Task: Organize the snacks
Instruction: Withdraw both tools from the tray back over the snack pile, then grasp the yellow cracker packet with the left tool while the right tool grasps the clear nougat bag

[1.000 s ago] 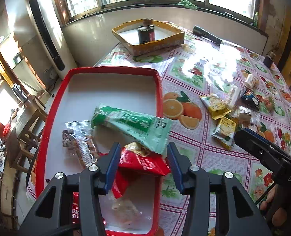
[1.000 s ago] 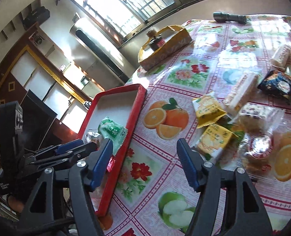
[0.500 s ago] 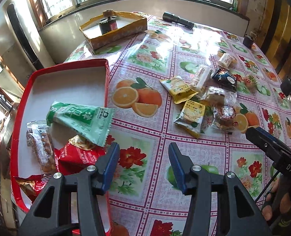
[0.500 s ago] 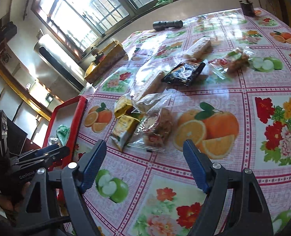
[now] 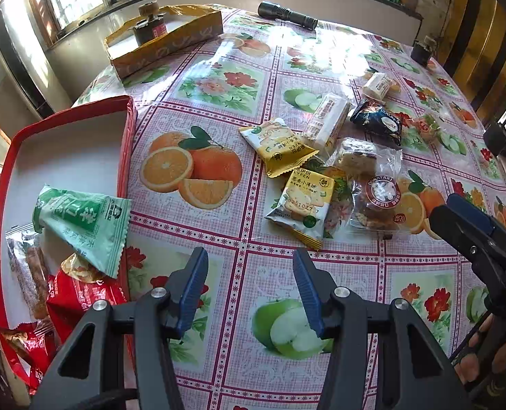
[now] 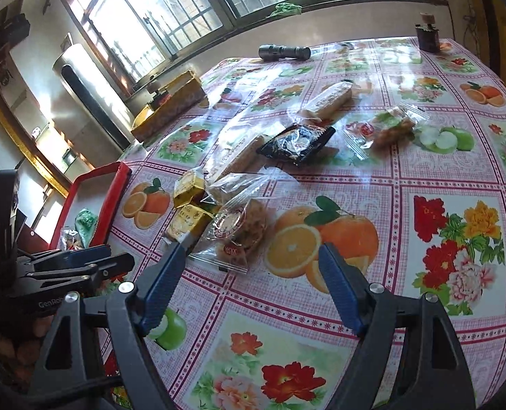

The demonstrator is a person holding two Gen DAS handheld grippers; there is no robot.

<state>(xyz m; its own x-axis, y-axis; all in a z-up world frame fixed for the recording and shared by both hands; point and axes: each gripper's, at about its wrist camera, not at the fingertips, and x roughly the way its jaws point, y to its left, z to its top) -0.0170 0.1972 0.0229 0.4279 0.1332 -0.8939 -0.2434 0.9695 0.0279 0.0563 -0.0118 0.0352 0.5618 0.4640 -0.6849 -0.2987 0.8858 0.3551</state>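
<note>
A red tray (image 5: 127,143) at the table's left holds a green packet (image 5: 82,218), a clear nut bar and red packets (image 5: 78,297). Loose snacks lie mid-table: two yellow cracker packets (image 5: 280,147) (image 5: 304,205), a clear-wrapped cake (image 5: 375,198), a white bar (image 5: 328,119), a dark packet (image 5: 377,121). My left gripper (image 5: 249,287) is open and empty over the cloth, right of the tray. My right gripper (image 6: 253,283) is open and empty, just short of the clear-wrapped cake (image 6: 242,225); it also shows at the right in the left wrist view (image 5: 457,218).
A yellow cardboard box (image 5: 171,41) with a dark jar stands at the back left. A black flashlight (image 5: 287,15) lies at the far edge. A small dark jar (image 5: 422,51) stands back right. More wrapped snacks (image 6: 389,126) lie right of the pile.
Both grippers have swung right, away from the tray and toward the pile of loose snacks. Both stay open and empty.
</note>
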